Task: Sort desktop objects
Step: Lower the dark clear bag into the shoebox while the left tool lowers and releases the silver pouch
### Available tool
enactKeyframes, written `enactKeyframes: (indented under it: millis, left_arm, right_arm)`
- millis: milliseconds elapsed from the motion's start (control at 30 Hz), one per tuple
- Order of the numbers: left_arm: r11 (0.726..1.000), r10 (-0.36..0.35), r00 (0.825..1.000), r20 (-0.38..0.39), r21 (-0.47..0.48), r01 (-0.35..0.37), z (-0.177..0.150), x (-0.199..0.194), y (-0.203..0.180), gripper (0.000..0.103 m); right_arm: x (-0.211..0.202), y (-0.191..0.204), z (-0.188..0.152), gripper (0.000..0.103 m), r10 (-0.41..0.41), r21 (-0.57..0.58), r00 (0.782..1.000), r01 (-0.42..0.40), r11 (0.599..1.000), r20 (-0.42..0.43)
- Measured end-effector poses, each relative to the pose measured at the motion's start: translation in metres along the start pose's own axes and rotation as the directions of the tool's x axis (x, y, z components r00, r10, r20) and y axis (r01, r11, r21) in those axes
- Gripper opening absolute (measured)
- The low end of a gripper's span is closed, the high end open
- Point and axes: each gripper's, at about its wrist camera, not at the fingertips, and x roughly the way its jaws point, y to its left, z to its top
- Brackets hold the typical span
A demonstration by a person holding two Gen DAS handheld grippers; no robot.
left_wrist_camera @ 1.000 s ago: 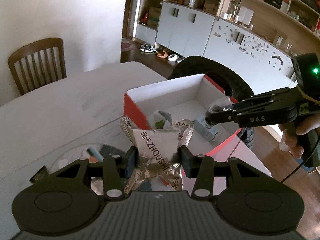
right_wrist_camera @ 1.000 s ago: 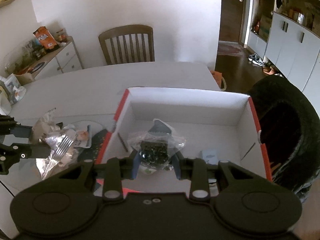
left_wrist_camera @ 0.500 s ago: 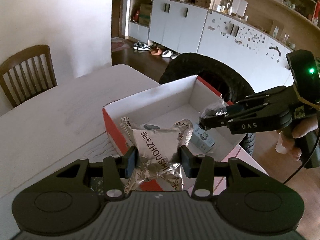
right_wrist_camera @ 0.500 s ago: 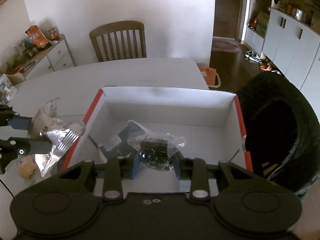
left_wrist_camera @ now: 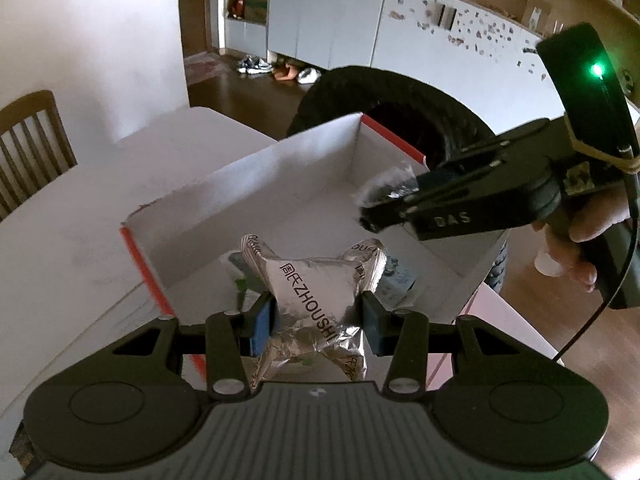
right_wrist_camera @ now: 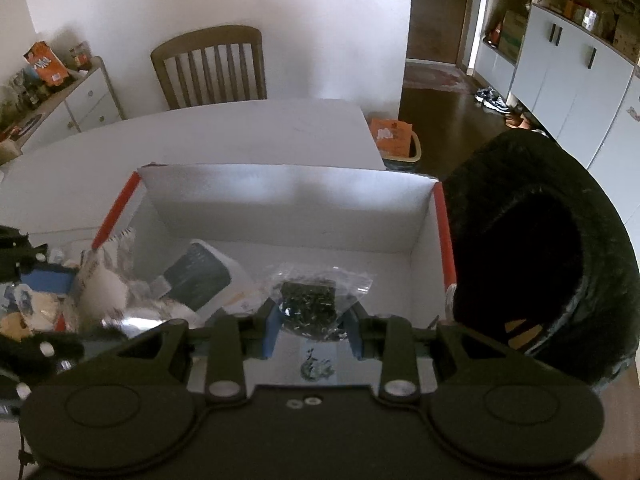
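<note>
Left wrist view: the left tongs (left_wrist_camera: 316, 320) pinch a silver foil packet (left_wrist_camera: 316, 292) across its width, its printed long axis running away from the camera toward the white box with red edges (left_wrist_camera: 256, 176). The packet hangs over the box's near wall, so the open floor lies ahead and below; a drop from here would, I judge, land inside. The right tongs (left_wrist_camera: 370, 216) reach in from the right, above the box's right side, pinching a clear bag (left_wrist_camera: 384, 188), with a hand (left_wrist_camera: 580, 252) on the handle.

Right wrist view: the right tongs (right_wrist_camera: 312, 330) clamp the clear bag of dark bits (right_wrist_camera: 316, 300), held above the box floor (right_wrist_camera: 352, 264) near its middle. A dark-and-white pack (right_wrist_camera: 204, 272) already lies in the box to the left. The left tongs (right_wrist_camera: 44, 308) show blurred at the left edge, probably just over the red left rim (right_wrist_camera: 116, 208). The counter (right_wrist_camera: 240, 132) stretches beyond toward a chair (right_wrist_camera: 212, 68).
</note>
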Motion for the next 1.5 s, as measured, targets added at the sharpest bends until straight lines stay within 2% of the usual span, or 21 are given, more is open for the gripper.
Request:
enactKeyframes:
  millis: [367, 800, 1100, 1500]
  left_arm:
    - [0.999, 0.001, 0.997, -0.077, 0.033, 0.001, 0.01, 0.043, -0.012, 0.045]
    - [0.997, 0.032, 0.983, -0.179, 0.071, -0.02, 0.005, 0.08, -0.014, 0.045]
    - [0.997, 0.035, 0.974, -0.226, 0.08, -0.017, 0.0, 0.093, -0.015, 0.045]
    - [0.999, 0.0, 0.966, -0.26, 0.034, 0.009, 0.002, 0.096, -0.008, 0.048]
  right_arm:
    - [0.039, -0.001, 0.009, 0.033, -0.011, -0.002, 0.999, 0.011, 1.0, -0.047]
    - [0.072, -0.012, 0.008, 0.033, -0.005, 0.033, 0.993, 0.009, 0.999, -0.116]
    - [0.085, -0.009, 0.003, 0.033, 0.001, 0.016, 0.985, 0.002, 1.0, -0.171]
    - [0.088, -0.005, 0.007, 0.035, 0.019, -0.013, 0.977, -0.022, 1.0, -0.214]
